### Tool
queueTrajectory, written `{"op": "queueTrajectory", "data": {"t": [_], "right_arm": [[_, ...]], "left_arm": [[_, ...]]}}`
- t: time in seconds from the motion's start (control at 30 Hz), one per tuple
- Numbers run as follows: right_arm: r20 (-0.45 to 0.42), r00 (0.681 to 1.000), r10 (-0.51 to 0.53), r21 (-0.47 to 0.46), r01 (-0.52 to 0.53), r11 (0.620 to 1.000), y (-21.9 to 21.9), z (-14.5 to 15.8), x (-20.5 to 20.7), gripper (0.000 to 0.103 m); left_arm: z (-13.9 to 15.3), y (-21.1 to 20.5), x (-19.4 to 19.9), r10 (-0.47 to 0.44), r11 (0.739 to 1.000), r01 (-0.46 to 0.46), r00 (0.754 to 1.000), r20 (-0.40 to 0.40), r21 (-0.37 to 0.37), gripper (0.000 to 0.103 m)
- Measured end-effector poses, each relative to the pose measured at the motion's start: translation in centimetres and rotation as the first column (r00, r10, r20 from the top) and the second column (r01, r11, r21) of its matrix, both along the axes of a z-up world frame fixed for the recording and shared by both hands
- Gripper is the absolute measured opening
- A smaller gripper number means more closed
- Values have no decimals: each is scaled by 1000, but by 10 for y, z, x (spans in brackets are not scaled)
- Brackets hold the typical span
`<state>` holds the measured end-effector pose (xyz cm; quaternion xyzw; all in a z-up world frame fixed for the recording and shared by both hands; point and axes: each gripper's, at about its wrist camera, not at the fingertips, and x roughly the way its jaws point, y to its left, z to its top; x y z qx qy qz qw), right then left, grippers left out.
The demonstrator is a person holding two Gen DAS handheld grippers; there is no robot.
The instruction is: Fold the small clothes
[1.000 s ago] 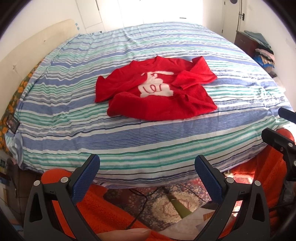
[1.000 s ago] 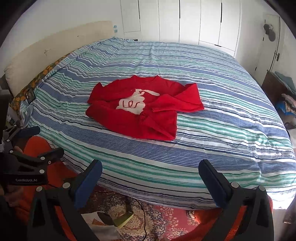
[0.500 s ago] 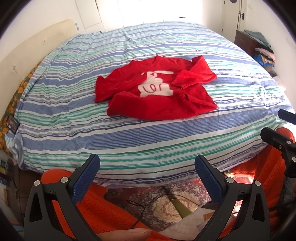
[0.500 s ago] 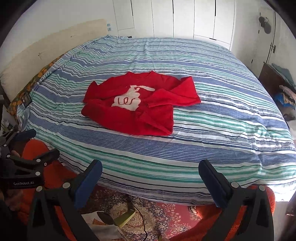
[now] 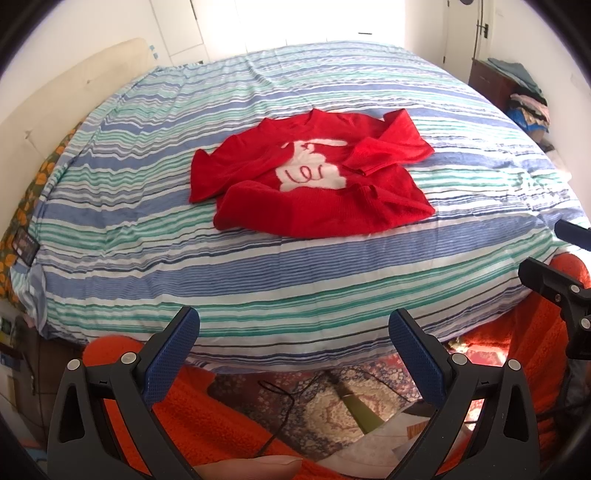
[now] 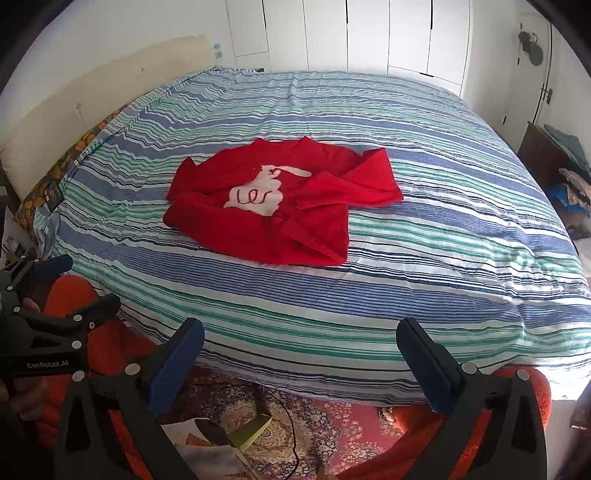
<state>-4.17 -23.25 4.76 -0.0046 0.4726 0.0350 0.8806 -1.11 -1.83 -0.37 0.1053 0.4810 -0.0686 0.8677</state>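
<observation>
Knitwear first: your small red knitted sweater with a white hand motif on its chest [image 5: 314,184] lies loosely spread near the middle of the bed's blue, green and white striped cover [image 5: 258,280], well apart from both tools. Its body faces up, the neckline points toward the far side, and the hem edge sits nearest you. The sleeve on the right side of the view is doubled back across the chest, partly covering the white motif; the other sleeve spreads out flat to the left. In the right wrist view the same sweater [image 6: 280,203] shows a rumpled fold running along its lower right corner.

Your left gripper [image 5: 293,350] hangs off the near edge of the mattress with its 2 blue-padded fingers [image 5: 170,354] spread wide and nothing between them. Your right gripper [image 6: 300,363] is likewise released, its jaws standing far apart and empty, poised over the patterned red rug [image 6: 332,421] beside the bed. Each tool appears at the side of the other's view, so you hold them side by side at about the same height.

An orange knitted fabric [image 5: 207,413] fills the lower part of both views below the fingers. A cream padded headboard [image 6: 92,92] runs along the left side, and white wardrobe doors [image 6: 369,33] stand behind the bed.
</observation>
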Motion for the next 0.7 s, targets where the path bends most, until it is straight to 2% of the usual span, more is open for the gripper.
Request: {"op": "queueTrajectory", "data": {"t": [0.7], "right_arm": [[-7, 1000, 2, 8, -2, 1000, 3, -1, 0, 103]], "left_arm": [[-2, 0, 0, 7, 1000, -7, 1000, -8, -4, 102]]}}
